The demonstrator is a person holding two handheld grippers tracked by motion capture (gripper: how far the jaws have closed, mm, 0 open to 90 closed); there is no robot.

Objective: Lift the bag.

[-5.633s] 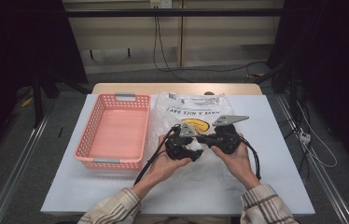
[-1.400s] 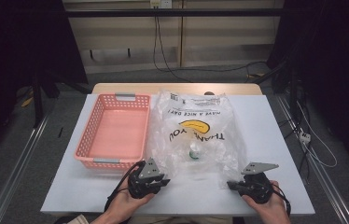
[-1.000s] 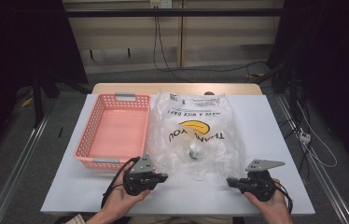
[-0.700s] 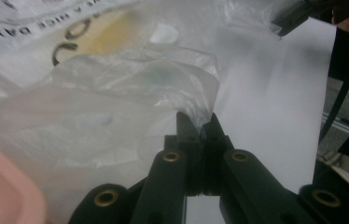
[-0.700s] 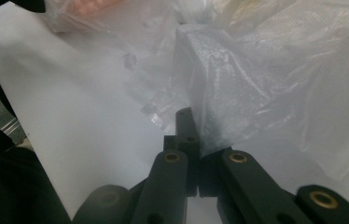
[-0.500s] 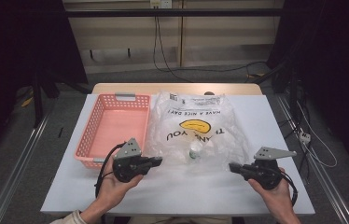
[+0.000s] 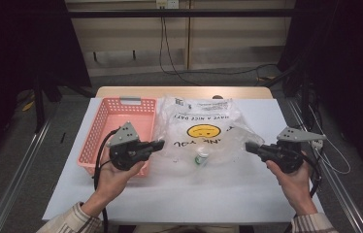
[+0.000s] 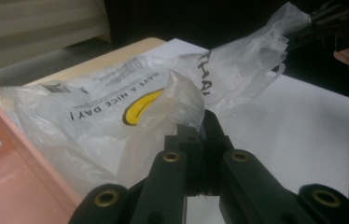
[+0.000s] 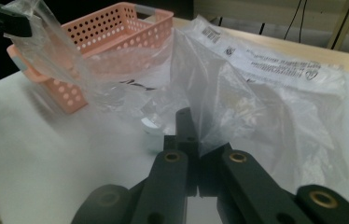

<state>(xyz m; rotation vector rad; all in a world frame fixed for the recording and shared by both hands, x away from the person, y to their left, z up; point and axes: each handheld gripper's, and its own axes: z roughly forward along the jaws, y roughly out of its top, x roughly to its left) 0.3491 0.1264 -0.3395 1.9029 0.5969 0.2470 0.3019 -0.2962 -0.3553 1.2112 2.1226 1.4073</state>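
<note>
- Bag (image 7: 204,133): thin clear plastic film, glossy, crinkled.
- Basket (image 7: 103,133): pink perforated plastic, smooth.
- Surface (image 7: 218,194): matt white sheet over wood.
- Left claw (image 8: 204,135), right claw (image 9: 187,135): matt black plastic.

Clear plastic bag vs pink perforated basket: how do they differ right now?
The clear plastic bag is see-through, crumpled and printed; the pink perforated basket is opaque and rigid. The bag is pinched at two corners by the left gripper and right gripper; the basket sits untouched. Both are on the white table.

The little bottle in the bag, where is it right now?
In the high view, the small bottle sits inside the clear plastic bag near its front edge, mid-table, right of the pink basket and below the yellow smiley face.
</note>
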